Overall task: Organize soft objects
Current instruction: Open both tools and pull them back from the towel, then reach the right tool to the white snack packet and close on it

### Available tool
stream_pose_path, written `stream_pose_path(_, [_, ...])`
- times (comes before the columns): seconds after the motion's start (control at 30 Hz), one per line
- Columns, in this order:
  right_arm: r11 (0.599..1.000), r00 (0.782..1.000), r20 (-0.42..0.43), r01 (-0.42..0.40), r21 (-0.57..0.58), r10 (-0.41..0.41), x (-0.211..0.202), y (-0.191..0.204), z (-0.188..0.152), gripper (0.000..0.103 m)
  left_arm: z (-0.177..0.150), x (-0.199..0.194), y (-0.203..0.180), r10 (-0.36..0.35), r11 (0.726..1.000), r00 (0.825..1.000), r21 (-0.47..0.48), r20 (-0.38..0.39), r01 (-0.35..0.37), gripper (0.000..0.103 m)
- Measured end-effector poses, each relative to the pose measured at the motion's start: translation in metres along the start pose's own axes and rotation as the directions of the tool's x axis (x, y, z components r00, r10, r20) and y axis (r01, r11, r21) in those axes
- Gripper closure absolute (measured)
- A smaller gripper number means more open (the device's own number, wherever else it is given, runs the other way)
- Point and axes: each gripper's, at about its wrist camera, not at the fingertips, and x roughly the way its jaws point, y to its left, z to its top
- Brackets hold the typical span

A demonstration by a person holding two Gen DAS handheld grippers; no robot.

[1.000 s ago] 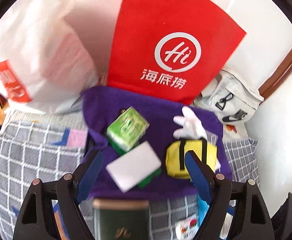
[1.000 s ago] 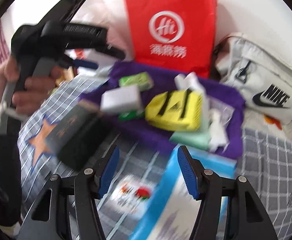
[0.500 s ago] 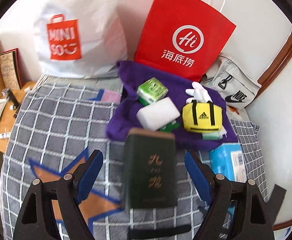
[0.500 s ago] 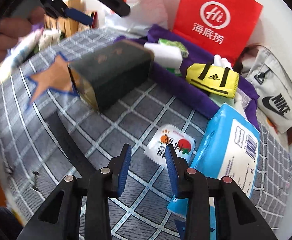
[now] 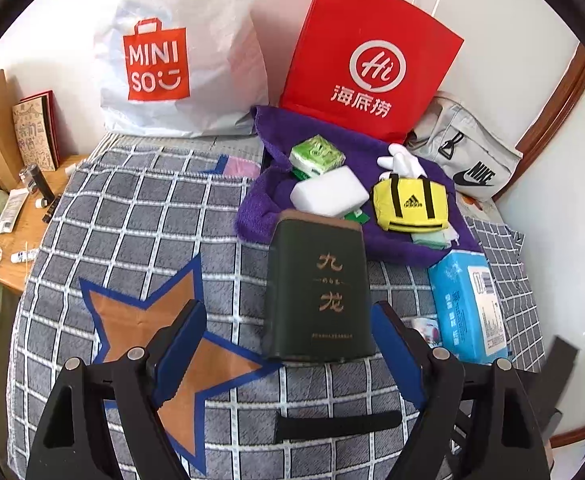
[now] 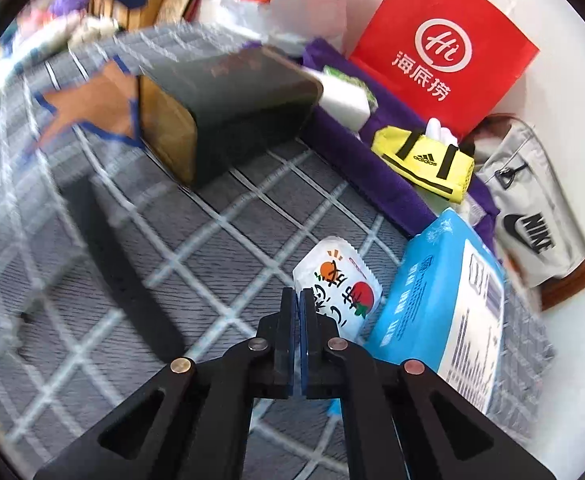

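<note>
Right hand-held gripper [image 6: 297,300] had just been closing and its jaws stood fully together, tips at the near edge of the small white fruit-print packet [image 6: 338,280]; whether a corner of the wrapper was pinched between them can't be told, nothing visibly sat between the pads. Left hand-held gripper [image 5: 288,336] was wide open and empty, with the near end of the dark green box [image 5: 318,292] between its blue pads [image 5: 182,344], not touching. Landmark: dark green box, lying on the grey checked blanket [image 5: 132,216]. Packet lay to the right of the box, touching the blue tissue pack [image 6: 448,292]. Beyond the box sat the purple towel [image 5: 260,208] carrying the white sponge [image 5: 328,194], green tissue packet [image 5: 316,154] and yellow pouch [image 5: 410,204]; a red paper bag [image 5: 368,64] stood behind those. Step in hand, likely: picking up the packet. Next move probably needs a checked grip, then a lift toward the towel pile or a bag.
</note>
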Motion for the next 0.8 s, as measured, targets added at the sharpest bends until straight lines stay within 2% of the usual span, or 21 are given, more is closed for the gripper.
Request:
stream_pose_path(0.2, [0.983, 0.990, 0.055, -0.136, 0.121, 0.131, -0.032, -0.005, -0.018, 0.102, -0.022, -0.004, -0.003, 0.008, 1.000, 1.000, -0.014, -0.026, -0.008, 0.020])
stream_pose_path(0.37, [0.968, 0.978, 0.080, -0.204, 0.144, 0.194, -0.054, 0.004, -0.041, 0.102, -0.049, -0.011, -0.006, 0.021, 1.000, 0.999, -0.016, -0.046, -0.022, 0.020])
stream_pose_path(0.57, [0.962, 0.976, 0.077, -0.214, 0.167, 0.203, -0.071, 0.011, -0.079, 0.102, -0.078, -0.007, -0.012, 0.024, 1.000, 0.997, -0.009, -0.079, -0.025, 0.020])
stream_pose_path(0.7, [0.962, 0.981, 0.067, -0.190, 0.195, 0.180, -0.076, 0.008, -0.102, 0.100, -0.091, 0.004, -0.019, -0.005, 1.000, 0.995, 0.012, -0.101, 0.006, 0.020])
stream_pose_path(0.8, [0.957, 0.982, 0.065, -0.185, 0.225, 0.175, -0.075, -0.001, -0.116, 0.090, -0.095, 0.013, -0.023, -0.005, 1.000, 0.993, 0.015, -0.117, 0.007, 0.020])
